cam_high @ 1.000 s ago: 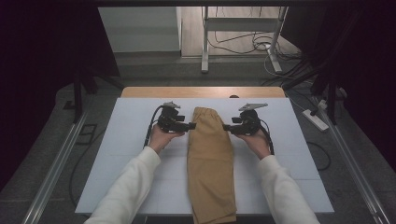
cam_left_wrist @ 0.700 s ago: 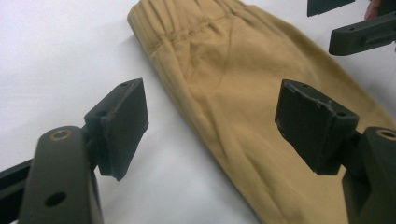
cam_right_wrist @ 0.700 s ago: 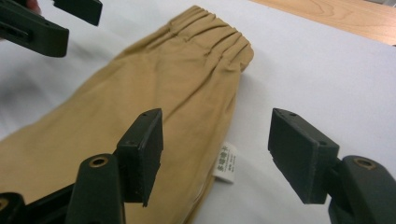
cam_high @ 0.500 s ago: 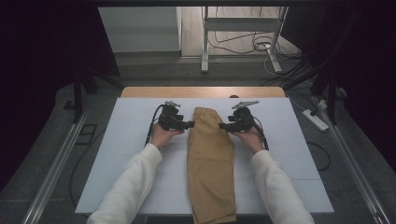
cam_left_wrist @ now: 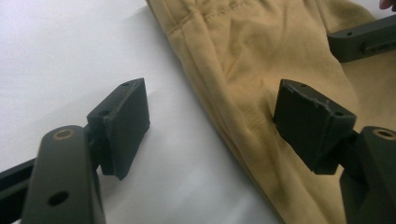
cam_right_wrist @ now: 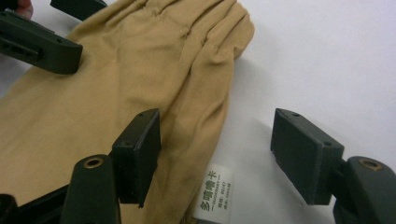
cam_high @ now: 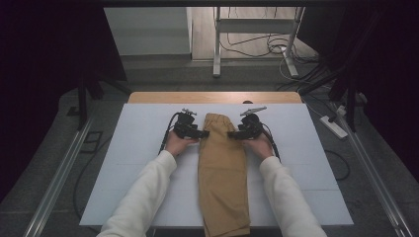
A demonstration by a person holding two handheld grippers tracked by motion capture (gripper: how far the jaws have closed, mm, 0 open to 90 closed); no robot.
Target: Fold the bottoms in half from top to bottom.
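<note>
Trousers (cam_high: pixel 223 173) centre frame; left gripper (cam_high: pixel 201 133) and right gripper (cam_high: pixel 231 134) flank waistband, both spread, straddling its edges; right jaws just widened.

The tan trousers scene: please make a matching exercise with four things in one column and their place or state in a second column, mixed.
1. tan trousers
2. left hand-held gripper
3. right hand-held gripper
4. white label

a. open, straddling the trousers' left edge
b. lying folded lengthwise down the middle of the white table
c. sticking out from the trousers' side seam
d. open, straddling the trousers' right edge

Pairs: 1-b, 2-a, 3-d, 4-c
</note>
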